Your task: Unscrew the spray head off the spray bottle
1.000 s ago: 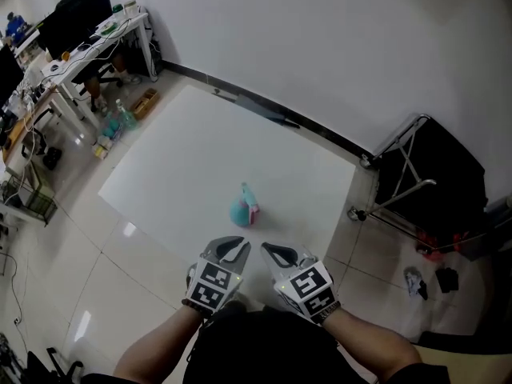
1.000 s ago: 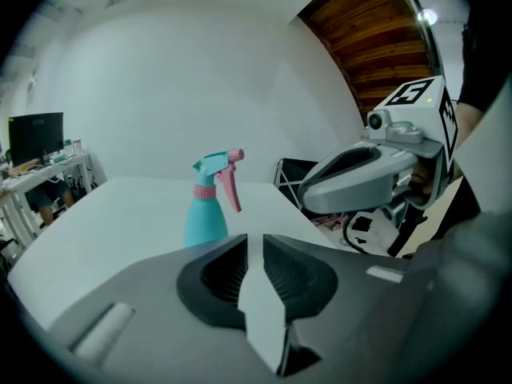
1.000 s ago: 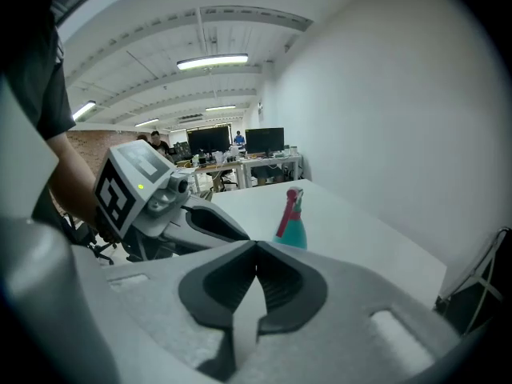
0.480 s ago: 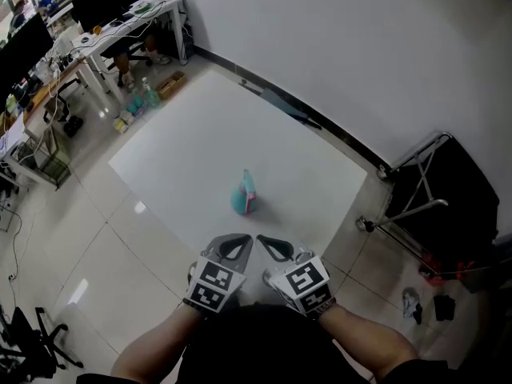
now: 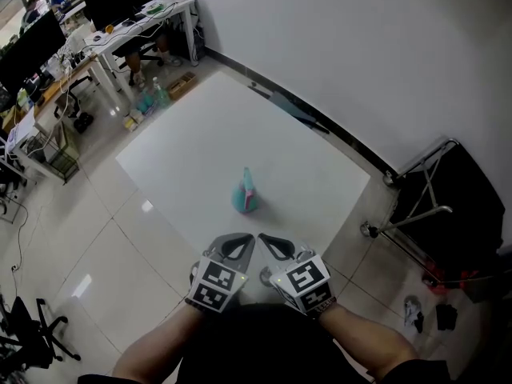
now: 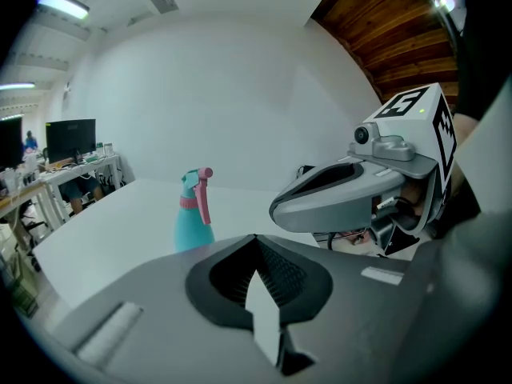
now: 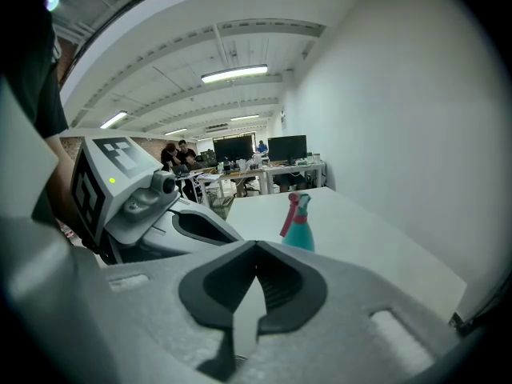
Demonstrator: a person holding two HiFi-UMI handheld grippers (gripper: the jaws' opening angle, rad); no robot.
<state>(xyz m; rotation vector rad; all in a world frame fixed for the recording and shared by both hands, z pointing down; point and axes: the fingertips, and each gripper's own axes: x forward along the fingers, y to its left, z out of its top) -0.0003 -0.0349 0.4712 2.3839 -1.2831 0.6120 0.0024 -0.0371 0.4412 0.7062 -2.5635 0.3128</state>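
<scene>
A teal spray bottle (image 5: pixel 245 194) with a pink trigger and collar stands upright near the middle of the white table (image 5: pixel 192 146). It also shows ahead in the left gripper view as the spray bottle (image 6: pixel 194 214) and in the right gripper view as the spray bottle (image 7: pixel 298 224). My left gripper (image 5: pixel 247 239) and right gripper (image 5: pixel 262 239) hover side by side at the table's near edge, well short of the bottle. Both are shut with nothing between their jaws. Each gripper sees the other: the right gripper (image 6: pixel 352 190) and the left gripper (image 7: pixel 172 214).
A black folding rack (image 5: pixel 448 206) stands on the floor right of the table. Office desks with monitors (image 5: pixel 120 10) fill the far left, with bottles and a box on the floor (image 5: pixel 156 94) beside them. A white wall runs behind the table. People (image 7: pixel 180 154) sit far off.
The head view has shifted, so the scene sits further right and lower. My left gripper's tip has drawn closer to the right one's. The bottle has not moved.
</scene>
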